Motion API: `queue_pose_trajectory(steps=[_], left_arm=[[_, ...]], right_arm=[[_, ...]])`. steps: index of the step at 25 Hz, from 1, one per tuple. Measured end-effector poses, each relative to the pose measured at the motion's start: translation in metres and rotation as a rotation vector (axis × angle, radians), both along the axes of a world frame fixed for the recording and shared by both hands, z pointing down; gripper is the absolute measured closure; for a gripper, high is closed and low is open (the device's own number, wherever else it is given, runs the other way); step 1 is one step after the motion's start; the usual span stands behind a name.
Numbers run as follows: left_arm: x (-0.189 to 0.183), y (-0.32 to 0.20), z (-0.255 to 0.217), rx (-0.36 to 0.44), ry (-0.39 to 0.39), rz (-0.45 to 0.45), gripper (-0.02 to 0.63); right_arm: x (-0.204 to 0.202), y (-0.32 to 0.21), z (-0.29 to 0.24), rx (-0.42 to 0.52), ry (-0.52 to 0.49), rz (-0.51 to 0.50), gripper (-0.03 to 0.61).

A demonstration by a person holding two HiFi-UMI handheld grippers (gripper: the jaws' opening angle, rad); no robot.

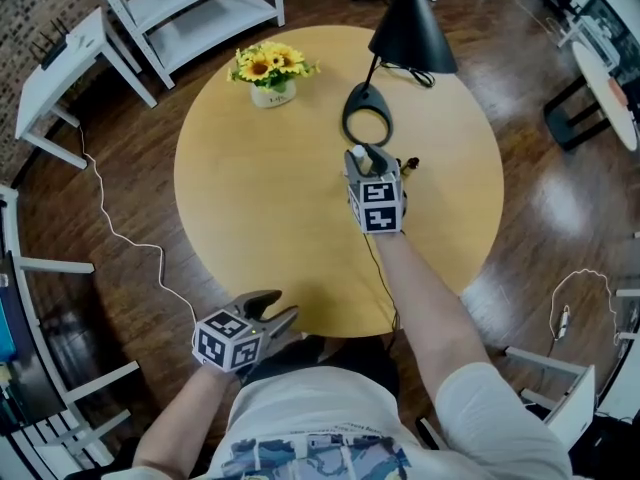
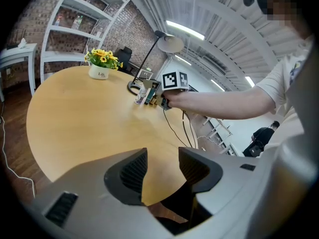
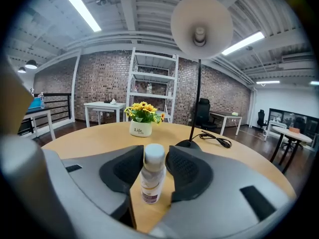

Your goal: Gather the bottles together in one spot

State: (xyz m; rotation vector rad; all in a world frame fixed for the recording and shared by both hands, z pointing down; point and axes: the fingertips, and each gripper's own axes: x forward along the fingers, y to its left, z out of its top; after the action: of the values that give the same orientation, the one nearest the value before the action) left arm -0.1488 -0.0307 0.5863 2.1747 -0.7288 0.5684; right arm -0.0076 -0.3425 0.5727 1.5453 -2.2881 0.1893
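A small clear bottle (image 3: 151,176) with a white cap and a dark label stands upright on the round wooden table (image 1: 260,198), between the jaws of my right gripper (image 3: 154,157). The pads sit close on either side of the cap, with a thin gap showing. In the head view this right gripper (image 1: 365,160) is right of the table's centre, just short of the lamp base. The left gripper view shows several small bottles (image 2: 147,95) clustered at its tip. My left gripper (image 2: 163,156) hangs open and empty over the table's near edge (image 1: 275,310).
A black desk lamp has its ring base (image 1: 366,114) just beyond the bottles and its shade (image 1: 412,28) overhead. A sunflower pot (image 1: 270,73) stands at the far side. A black cable (image 1: 375,258) runs off the near edge. White shelving (image 1: 200,8) stands behind the table.
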Motion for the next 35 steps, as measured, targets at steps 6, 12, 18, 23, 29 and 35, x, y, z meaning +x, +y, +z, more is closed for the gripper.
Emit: queue_pose_trajectory(steps=[6,12,18,23,29,35], left_arm=[[0.009,-0.007,-0.004,0.01,0.004,0.002,0.413],[0.016,-0.024,-0.012,0.059,-0.004,-0.038,0.413],[0.023,-0.019,-0.031,0.137,-0.051,-0.093,0.413],[0.033,0.007,-0.05,0.168,-0.071,-0.197,0.413],[0.061,0.069,-0.063,0.183,-0.15,-0.32,0.413],[0.095,0.125,-0.081,0.233,-0.162,-0.375,0.411]], right_arm=[[0.008,0.013,-0.026,0.042,-0.021,-0.028,0.382],[0.04,0.092,-0.066,0.04,-0.037,-0.056,0.382],[0.093,0.22,-0.073,-0.072,-0.026,-0.032,0.379],[0.133,0.317,-0.073,-0.152,-0.086,0.006,0.379],[0.172,0.406,-0.084,-0.149,-0.073,-0.075,0.379],[0.215,0.464,-0.091,-0.135,-0.123,-0.089,0.368]])
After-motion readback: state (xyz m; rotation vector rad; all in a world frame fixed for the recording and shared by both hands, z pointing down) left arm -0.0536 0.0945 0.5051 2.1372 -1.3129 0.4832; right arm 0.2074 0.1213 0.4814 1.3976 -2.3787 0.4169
